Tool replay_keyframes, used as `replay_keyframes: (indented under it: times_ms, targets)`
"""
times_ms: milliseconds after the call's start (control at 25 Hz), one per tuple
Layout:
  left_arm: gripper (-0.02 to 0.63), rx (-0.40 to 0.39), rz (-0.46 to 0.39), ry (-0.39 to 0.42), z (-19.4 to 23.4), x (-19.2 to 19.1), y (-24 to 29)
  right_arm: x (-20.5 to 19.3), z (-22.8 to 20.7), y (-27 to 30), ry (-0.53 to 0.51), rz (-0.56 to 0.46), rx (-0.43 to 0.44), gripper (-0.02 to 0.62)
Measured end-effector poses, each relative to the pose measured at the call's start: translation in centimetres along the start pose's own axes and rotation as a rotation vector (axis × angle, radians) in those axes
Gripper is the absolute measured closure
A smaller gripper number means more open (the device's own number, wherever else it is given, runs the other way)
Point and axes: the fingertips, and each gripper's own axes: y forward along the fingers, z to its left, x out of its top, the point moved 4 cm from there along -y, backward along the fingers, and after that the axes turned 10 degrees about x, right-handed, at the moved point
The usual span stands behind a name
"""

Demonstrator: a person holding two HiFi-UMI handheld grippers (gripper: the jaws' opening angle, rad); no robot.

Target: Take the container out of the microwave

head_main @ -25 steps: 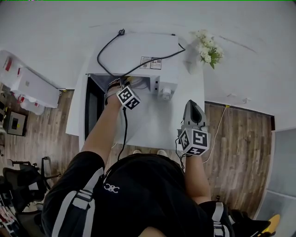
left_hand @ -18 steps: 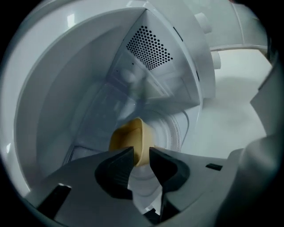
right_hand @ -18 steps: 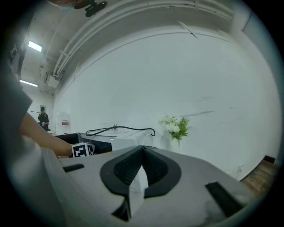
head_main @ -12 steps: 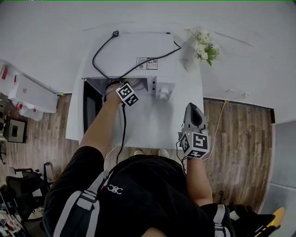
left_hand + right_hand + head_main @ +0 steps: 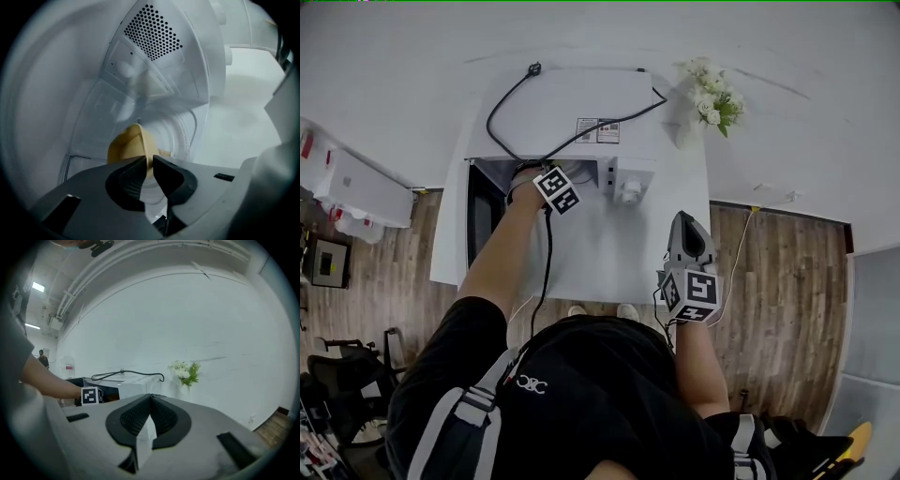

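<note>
1. Overhead, a white microwave (image 5: 572, 108) was seen at the twelve o'clock end of a white table (image 5: 609, 258). Its door (image 5: 478, 220) was swung open toward eight o'clock.
2. The left gripper (image 5: 149, 161) was reached into the open cavity. Its jaws were closing on the rim of a tan container (image 5: 126, 145). The thin wall was caught between the two pads, which appeared to touch it on either side.
3. The container was found inside the microwave, over the glass turntable (image 5: 187, 131). A perforated vent panel (image 5: 152, 33) was seen at twelve o'clock above it.
4. The right gripper (image 5: 689, 230) was held over the table's edge, at four o'clock from the microwave and well apart from it. Its jaws were pressed together, and nothing was held between them.
5. A black cord (image 5: 511, 94) was draped across the microwave's top.
6. White flowers (image 5: 712, 98) were stood at two o'clock from the microwave, near the wall.
</note>
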Motion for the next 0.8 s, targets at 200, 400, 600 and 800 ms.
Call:
replay_keyframes:
  times_ms: [200, 400, 600, 800]
  targets:
    - [0.546, -0.023, -0.014, 0.004, -0.2, 0.2, -1.6, -0.2, 0.4, 0.5, 0.005, 0.007, 0.029, 0.592]
    - [0.546, -0.037, -0.005, 0.006, -0.7, 0.2, -3.3, -0.1, 0.8, 1.1, 0.005, 0.002, 0.068, 0.592]
    - [0.546, -0.028, 0.004, -0.027, -0.8, 0.1, -5.8, -0.1, 1.3, 1.7, 0.009, -0.003, 0.109, 0.591]
    - [0.548, -0.024, 0.009, -0.071, -1.5, 0.0, -9.2, -0.3, 2.2, 2.4, 0.01, -0.001, 0.161, 0.591]
